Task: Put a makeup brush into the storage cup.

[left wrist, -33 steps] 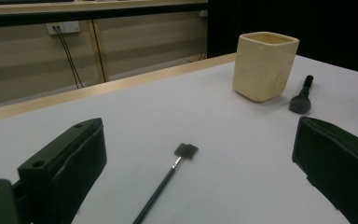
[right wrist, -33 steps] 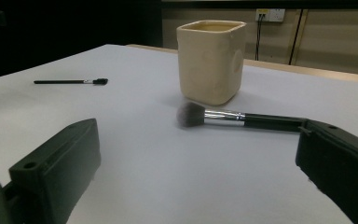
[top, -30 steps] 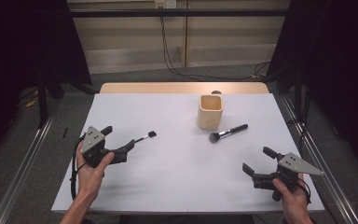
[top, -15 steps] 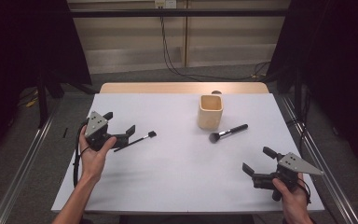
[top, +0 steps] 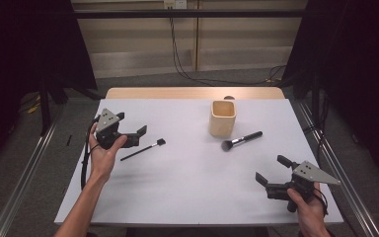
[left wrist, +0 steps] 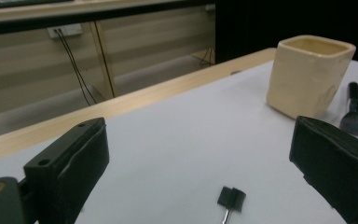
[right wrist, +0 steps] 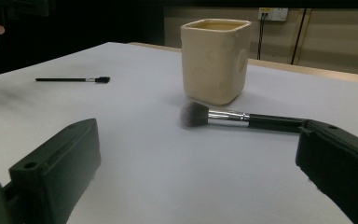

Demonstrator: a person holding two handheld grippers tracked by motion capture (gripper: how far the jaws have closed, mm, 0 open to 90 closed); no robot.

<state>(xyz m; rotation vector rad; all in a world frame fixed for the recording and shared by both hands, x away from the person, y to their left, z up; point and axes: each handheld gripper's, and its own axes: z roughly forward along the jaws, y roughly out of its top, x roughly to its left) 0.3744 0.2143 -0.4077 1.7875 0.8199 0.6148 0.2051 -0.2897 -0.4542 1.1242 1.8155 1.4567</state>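
Observation:
A beige square cup (top: 223,117) stands upright toward the table's far right. A thick black-handled makeup brush (top: 242,140) lies just in front of it, bristles pointing left. A thin black brush (top: 142,149) lies on the left half of the table. My left gripper (top: 130,123) is open just behind the thin brush; the brush's flat head (left wrist: 230,198) shows low between the jaws, with the cup (left wrist: 310,74) beyond. My right gripper (top: 272,169) is open and empty near the front right corner, facing the thick brush (right wrist: 242,117) and the cup (right wrist: 216,58).
A white sheet (top: 192,187) covers the table, and a strip of bare wood (top: 192,93) runs along its far edge. Metal rails (top: 24,177) flank both sides. Cables (top: 177,54) hang by the back wall.
My left gripper has moved away from the person, farther onto the table, until it stands just behind the thin brush. The right gripper, brushes and cup have stayed put.

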